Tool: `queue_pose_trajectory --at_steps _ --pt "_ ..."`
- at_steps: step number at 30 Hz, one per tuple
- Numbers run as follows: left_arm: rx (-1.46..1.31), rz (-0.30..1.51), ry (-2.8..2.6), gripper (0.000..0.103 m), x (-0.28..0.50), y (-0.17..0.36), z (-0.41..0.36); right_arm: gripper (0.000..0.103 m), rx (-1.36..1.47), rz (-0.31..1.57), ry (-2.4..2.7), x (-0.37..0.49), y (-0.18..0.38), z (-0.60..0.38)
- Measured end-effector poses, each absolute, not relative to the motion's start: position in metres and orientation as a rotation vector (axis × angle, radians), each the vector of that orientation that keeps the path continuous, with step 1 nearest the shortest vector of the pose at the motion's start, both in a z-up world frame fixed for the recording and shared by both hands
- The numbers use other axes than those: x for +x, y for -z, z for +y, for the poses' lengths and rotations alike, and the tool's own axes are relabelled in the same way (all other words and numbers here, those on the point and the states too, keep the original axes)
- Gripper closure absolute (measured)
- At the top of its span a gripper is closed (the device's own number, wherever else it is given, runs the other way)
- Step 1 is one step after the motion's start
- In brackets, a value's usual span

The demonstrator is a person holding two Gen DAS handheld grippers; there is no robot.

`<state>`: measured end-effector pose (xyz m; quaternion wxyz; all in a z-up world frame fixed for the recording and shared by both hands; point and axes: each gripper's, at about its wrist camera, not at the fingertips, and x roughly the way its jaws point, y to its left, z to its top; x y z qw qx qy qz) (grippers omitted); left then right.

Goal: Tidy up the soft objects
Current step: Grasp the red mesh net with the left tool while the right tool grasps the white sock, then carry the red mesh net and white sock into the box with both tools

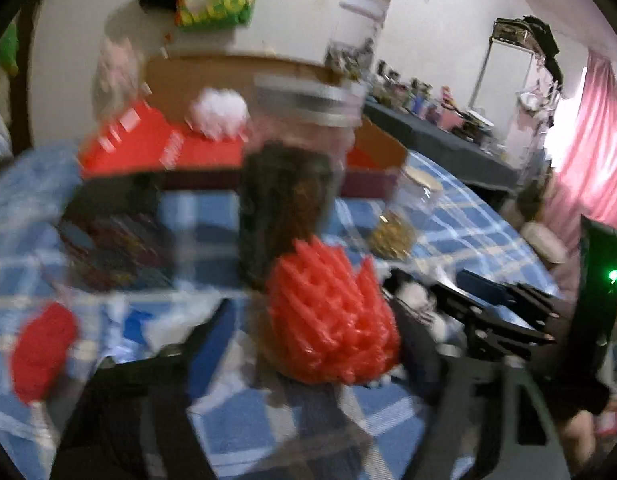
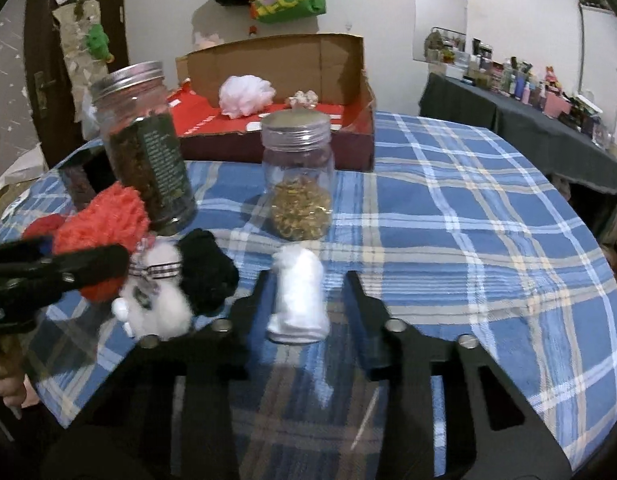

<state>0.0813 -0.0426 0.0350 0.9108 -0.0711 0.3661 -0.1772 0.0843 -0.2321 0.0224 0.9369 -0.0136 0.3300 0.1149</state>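
Your worktop (image 2: 488, 216) fills both views, covered in a blue plaid cloth. At its far edge lies an open cardboard box (image 2: 276, 80) with a red floor, and a white puff (image 2: 246, 94) rests inside it.

In front of the box stand two lidded jars. The tall jar (image 2: 144, 144) holds dark contents, and the shorter jar (image 2: 298, 176) has gold pieces at its bottom.

Near the tall jar a spiky orange-red ball (image 1: 332, 320) sits between the fingers of your left claw (image 1: 308, 336). The left view is badly blurred (too smeared to tell whether the pads press on the ball or stand clear). A smaller red ball (image 1: 42, 354) lies just left of it.

Beside the ball, toward your right claw, lies a black and white plush toy (image 2: 176, 288) with a checked ribbon.

Your right claw (image 2: 304, 300) points down at a small white roll of soft cloth (image 2: 298, 300) standing on the cloth in front of the shorter jar. The roll stands between the two black fingers, with plaid showing on either side of it, so the pads do not touch it.
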Motion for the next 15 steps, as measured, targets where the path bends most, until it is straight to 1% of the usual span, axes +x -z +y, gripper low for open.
queue_pose_trajectory --at_steps 1,2,3,6,15 --pt "-0.183 0.784 0.404 0.047 0.084 -0.032 -0.041 0.085 -0.021 0.673 -0.242 0.084 -0.022 -0.232" --pt "-0.190 0.777 0.401 0.050 0.083 -0.031 -0.040 0.086 -0.012 0.663 -0.247 0.083 -0.023 -0.232" --pt "-0.181 0.765 0.402 0.053 0.081 -0.032 -0.040 0.086 -0.009 0.651 -0.256 0.081 -0.025 -0.232" --pt "-0.140 0.723 0.394 0.054 0.073 -0.039 -0.041 0.086 -0.012 0.606 -0.277 0.074 -0.035 -0.229" --pt "-0.077 0.670 0.394 0.055 0.067 -0.053 -0.046 0.086 -0.016 0.539 -0.359 0.064 -0.059 -0.208"
